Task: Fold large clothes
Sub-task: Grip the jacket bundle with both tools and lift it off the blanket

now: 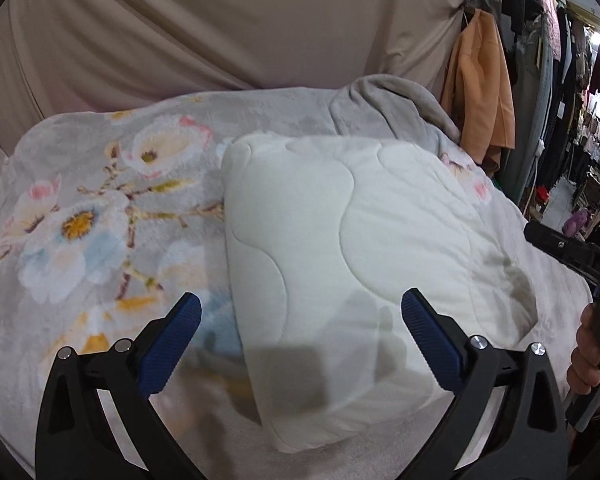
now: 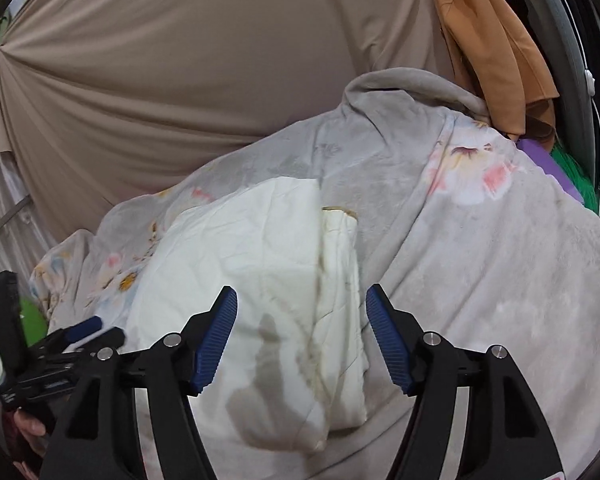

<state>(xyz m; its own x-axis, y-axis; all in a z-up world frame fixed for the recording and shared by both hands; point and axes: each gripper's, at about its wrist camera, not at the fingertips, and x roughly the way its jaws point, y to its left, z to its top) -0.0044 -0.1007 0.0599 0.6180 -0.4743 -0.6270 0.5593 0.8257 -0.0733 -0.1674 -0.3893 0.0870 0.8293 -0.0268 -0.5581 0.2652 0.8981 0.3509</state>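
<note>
A white quilted garment [image 1: 360, 240] lies folded into a thick block on a grey flowered blanket [image 1: 100, 208]. My left gripper [image 1: 302, 310] hovers open over the block's near left part, with nothing between its blue pads. In the right wrist view the same white bundle [image 2: 260, 264] shows its layered folded edge on the right. My right gripper [image 2: 302, 304] stands open above that edge and holds nothing. The right gripper's black body [image 1: 572, 252] shows at the right edge of the left wrist view, with a hand on its handle. The left gripper [image 2: 84, 330] appears at the lower left of the right wrist view.
A beige draped cloth [image 1: 220, 20] hangs behind the bed. An orange garment [image 1: 480, 92] hangs at the right, beside racks of dark clothes [image 1: 572, 80]. The grey blanket [image 2: 480, 240] bunches up toward the far right corner. A purple and green item [image 2: 556, 172] sits at the right edge.
</note>
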